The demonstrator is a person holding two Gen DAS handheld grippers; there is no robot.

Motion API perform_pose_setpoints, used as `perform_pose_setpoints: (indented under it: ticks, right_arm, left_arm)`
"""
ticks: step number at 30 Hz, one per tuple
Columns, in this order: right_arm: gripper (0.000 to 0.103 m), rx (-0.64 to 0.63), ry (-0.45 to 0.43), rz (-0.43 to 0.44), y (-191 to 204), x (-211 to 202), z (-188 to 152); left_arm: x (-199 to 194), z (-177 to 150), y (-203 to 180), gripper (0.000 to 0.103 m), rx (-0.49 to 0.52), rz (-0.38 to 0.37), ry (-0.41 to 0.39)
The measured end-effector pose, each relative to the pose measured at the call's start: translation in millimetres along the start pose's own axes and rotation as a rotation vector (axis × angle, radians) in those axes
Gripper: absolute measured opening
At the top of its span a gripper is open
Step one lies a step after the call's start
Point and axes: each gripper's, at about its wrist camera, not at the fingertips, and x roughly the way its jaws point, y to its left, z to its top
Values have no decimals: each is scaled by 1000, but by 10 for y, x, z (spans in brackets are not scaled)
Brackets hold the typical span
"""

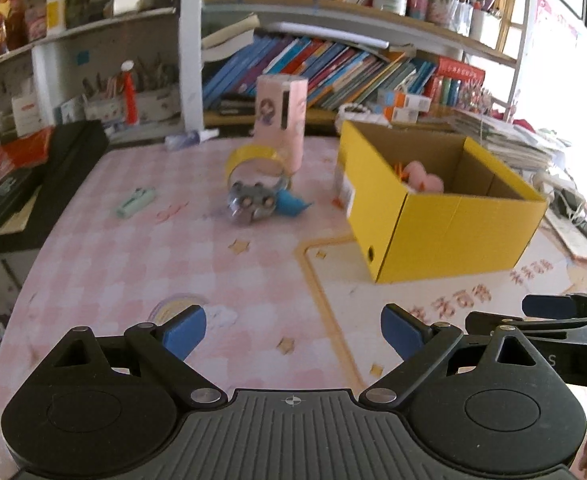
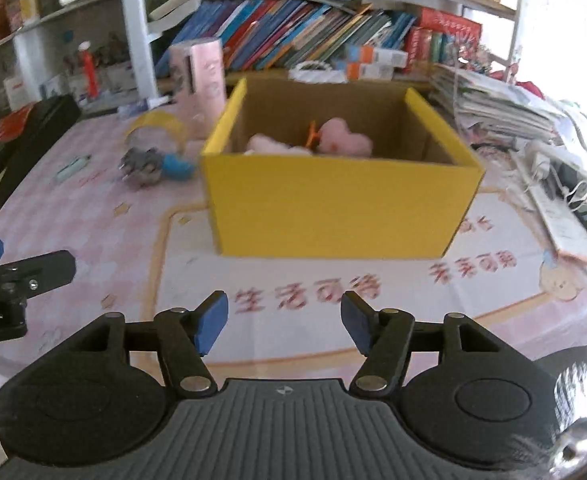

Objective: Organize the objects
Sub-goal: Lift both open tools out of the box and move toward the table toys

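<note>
Right view only: pink plush (image 2: 343, 138) fully visible inside yellow box (image 2: 333, 208). Left tool (image 1: 293, 334), right tool (image 2: 284, 322): jaws apart, empty.

L wrist cam low over table (image 1: 93, 264), facing shelves; R cam beside, nearer yellow box (image 2: 333, 200); both share box.

**Open table in front, clutter behind**

Bare table (image 1: 93, 272) stretches ahead of both tools. The yellow box (image 2: 333, 204) blocks the right side, open-topped. Tape roll (image 1: 253, 160), grey toy (image 1: 251, 202) and pink cylinder (image 1: 283, 120) crowd the far middle.
</note>
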Motion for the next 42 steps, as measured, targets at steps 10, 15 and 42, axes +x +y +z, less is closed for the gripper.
perform_pose_setpoints:
  ticks: [10, 15, 42]
  right_arm:
    - [69, -29, 12, 56, 388, -52, -120]
    - [71, -62, 2, 87, 586, -87, -105]
    - [69, -180, -15, 181, 1071, 332, 325]
  left_arm:
    - [-165, -143, 271, 96, 1, 22, 21]
    - [-274, -160, 459, 96, -32, 49, -1]
    - [105, 182, 961, 95, -121, 127, -4]
